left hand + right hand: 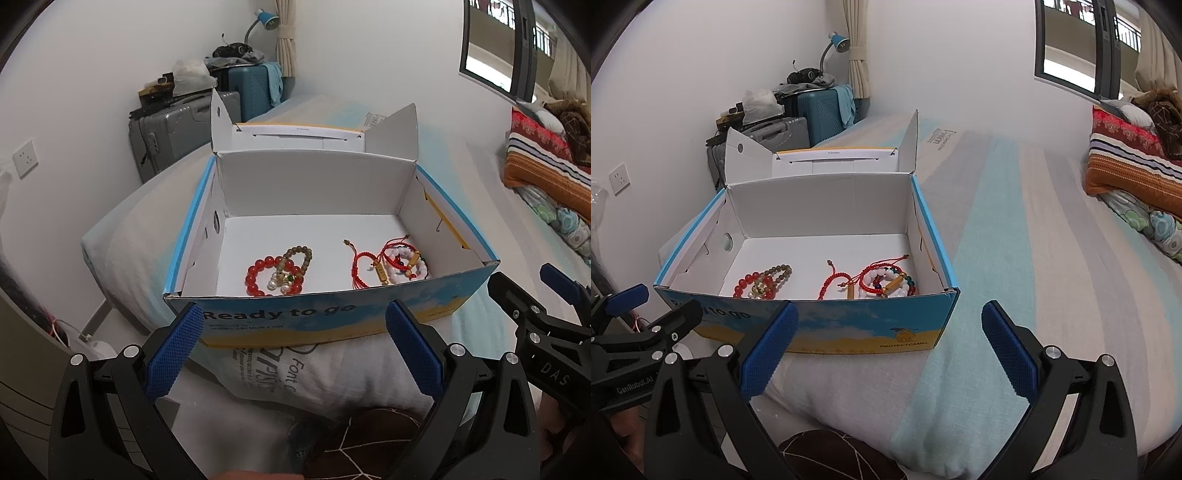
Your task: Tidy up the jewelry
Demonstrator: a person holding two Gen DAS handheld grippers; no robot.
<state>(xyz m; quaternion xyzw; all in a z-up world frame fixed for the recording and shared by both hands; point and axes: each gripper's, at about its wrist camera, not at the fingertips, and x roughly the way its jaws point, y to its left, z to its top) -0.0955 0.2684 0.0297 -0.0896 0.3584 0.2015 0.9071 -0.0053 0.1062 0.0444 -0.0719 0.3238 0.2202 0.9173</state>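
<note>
An open blue and yellow cardboard box (332, 317) (849, 328) stands on the bed. Inside it lie two heaps of jewelry. On the left a red bead bracelet (258, 275) (753, 284) overlaps a brown bead bracelet (301, 258) (781, 273). On the right red cord bracelets (364, 266) (838, 282) lie with a white bead bracelet (402, 264) (897, 286). My left gripper (295, 347) is open and empty in front of the box's near wall. My right gripper (888, 343) is open and empty, before the box's right front corner.
The box rests on a bed with a striped sheet (1015, 258). Folded blankets (1134, 162) lie at the far right. Suitcases (177, 129) with clutter stand against the wall behind. A brown patterned cloth (831, 454) lies at the near edge.
</note>
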